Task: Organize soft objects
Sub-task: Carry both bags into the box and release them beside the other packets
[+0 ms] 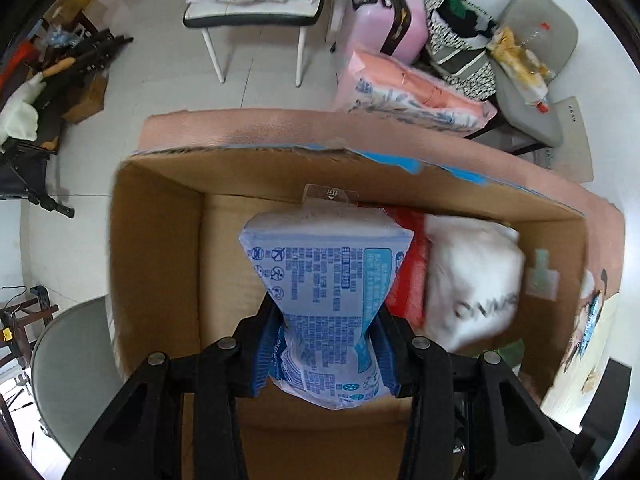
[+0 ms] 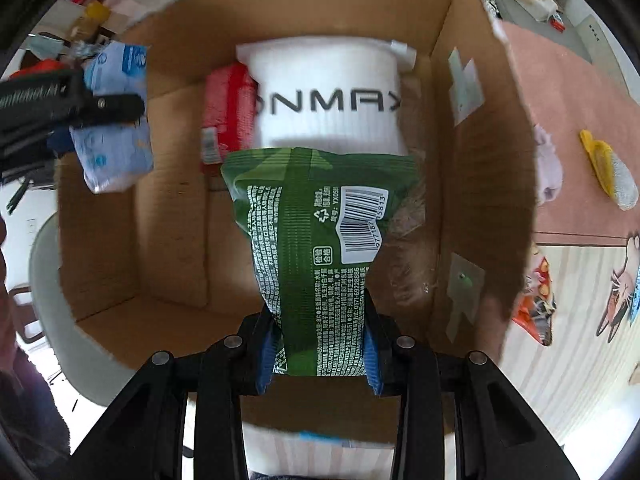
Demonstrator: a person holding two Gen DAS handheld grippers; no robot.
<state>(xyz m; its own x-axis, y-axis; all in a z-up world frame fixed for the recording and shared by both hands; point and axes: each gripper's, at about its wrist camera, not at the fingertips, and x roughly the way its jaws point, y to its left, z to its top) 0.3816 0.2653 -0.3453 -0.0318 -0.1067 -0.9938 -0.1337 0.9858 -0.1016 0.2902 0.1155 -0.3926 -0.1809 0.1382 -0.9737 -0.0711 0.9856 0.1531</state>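
Left wrist view: your left gripper (image 1: 326,344) is closed hard on the blue pack (image 1: 320,280), jaws nearly together, pinching it into a waist near its lower end. Most of the pack stands beyond the fingers, so it could swing or slide out if you move fast, and the film is slick. A squeeze that deep may also burst the wrapper. The pack hangs above the left half of the box (image 1: 156,248), not yet down on its floor.

Your right gripper (image 2: 320,344) is clamped the same way on the green pack (image 2: 316,232), pinched low, with the wide upper part flaring free. It sits inside the box toward the right wall, just in front of the white roll (image 2: 328,92). The red pack (image 2: 228,108) stands touching the roll on its left, near the back wall.

Both grippers are over one box, so the chief risk is collision: in the right wrist view your left gripper (image 2: 60,104) and its load are already at the left rim. Lower one at a time. The green pack could also shove the roll or the red pack and tip them. Clear film (image 2: 412,240) beside the green pack, against the right wall, could snag a finger. The box is light cardboard, so a knock on a wall may shift it across the table (image 2: 568,100).

Watch that a released pack, top-heavy as held, does not flop over.
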